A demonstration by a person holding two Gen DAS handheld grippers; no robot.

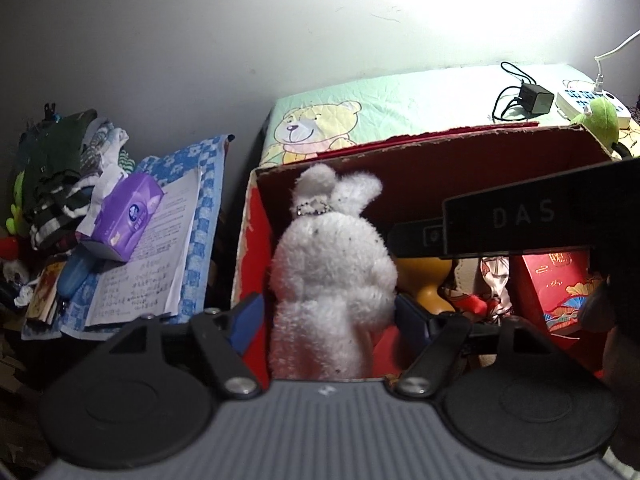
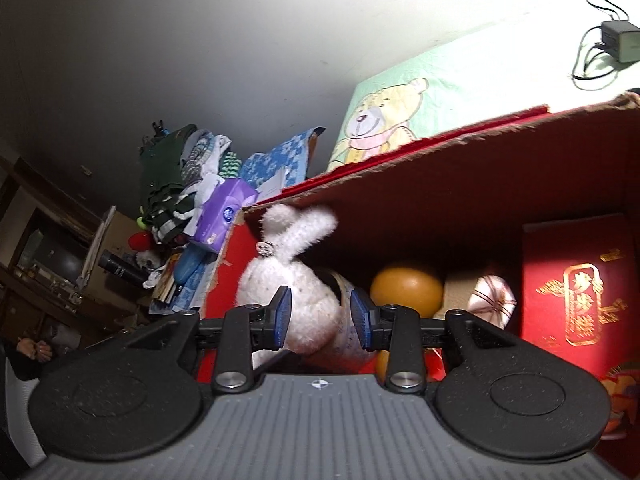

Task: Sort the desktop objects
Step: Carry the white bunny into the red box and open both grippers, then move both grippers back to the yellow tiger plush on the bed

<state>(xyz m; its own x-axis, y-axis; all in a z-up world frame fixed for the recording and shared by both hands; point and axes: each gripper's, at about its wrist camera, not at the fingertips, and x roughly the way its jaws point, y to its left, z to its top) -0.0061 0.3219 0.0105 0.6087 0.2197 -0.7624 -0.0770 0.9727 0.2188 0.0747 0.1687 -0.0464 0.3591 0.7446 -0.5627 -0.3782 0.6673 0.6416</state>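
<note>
The white plush bunny (image 1: 332, 276) sits right between our left gripper (image 1: 330, 316) pads, ears up, inside the red cardboard box (image 1: 440, 168) at its left end. The blue pads (image 1: 246, 322) stand wide on either side of the bunny; we can't really tell if they're touching the fur, but the jaws are spread, not pinched.

From the right wrist view, our right gripper (image 2: 320, 316) is spread apart too, holding nothing, with the same bunny (image 2: 280, 280) just ahead of it and a bit left, leaning against the box's left wall (image 2: 224, 272). In the left view that second gripper shows up as a black bar with "DAS" lettering (image 1: 540, 216), hanging over the box ahead and right of our left pads.

Just right of the bunny, deeper in the box, there's an orange rounded thing (image 2: 406, 290), then a patterned cloth bundle (image 2: 492, 300), then a red gift box with gold print (image 2: 580, 300) at the far right.

Outside the box, off to the left of the tongs, a purple tissue pack (image 1: 124, 216) lies on handwritten papers (image 1: 156, 272) over a blue checked cloth (image 1: 204, 208), with a heap of clothes (image 1: 60, 184) further left. Beyond the box is a bear-print quilt (image 1: 320, 124), with a black charger (image 1: 534, 98) and a white power strip (image 1: 580, 100) on it further right.
</note>
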